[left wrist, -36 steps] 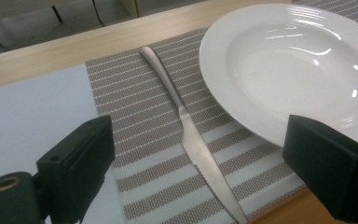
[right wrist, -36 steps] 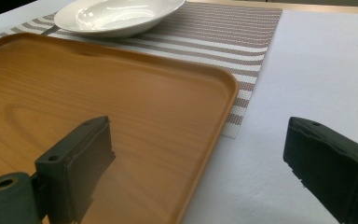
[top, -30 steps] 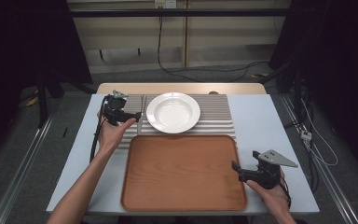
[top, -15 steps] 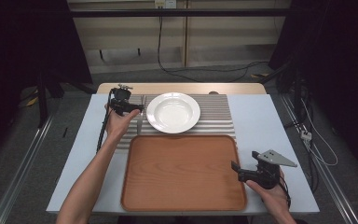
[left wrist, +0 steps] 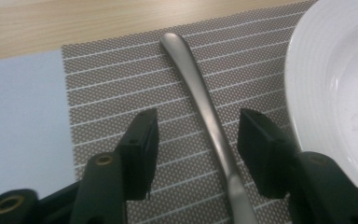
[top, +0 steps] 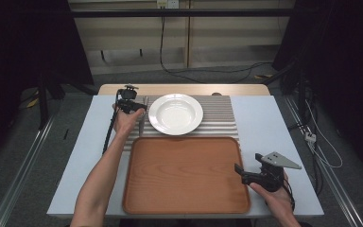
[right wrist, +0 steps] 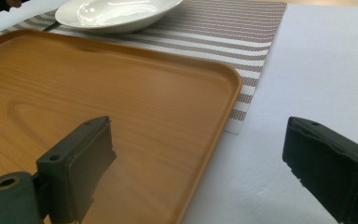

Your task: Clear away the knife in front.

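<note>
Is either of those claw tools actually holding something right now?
No. The left gripper has been closing around the cutlery handle without touching it; the right gripper is open.

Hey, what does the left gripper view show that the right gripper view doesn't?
The left gripper view alone gives the metal utensil handle lying on the mat between the left gripper and its half-closed pads, which have just been closing and do not yet press on it. The right gripper view alone gives the wooden tray and the right gripper, jaws wide open at the tray's edge. Both share the white plate and the striped placemat.
</note>
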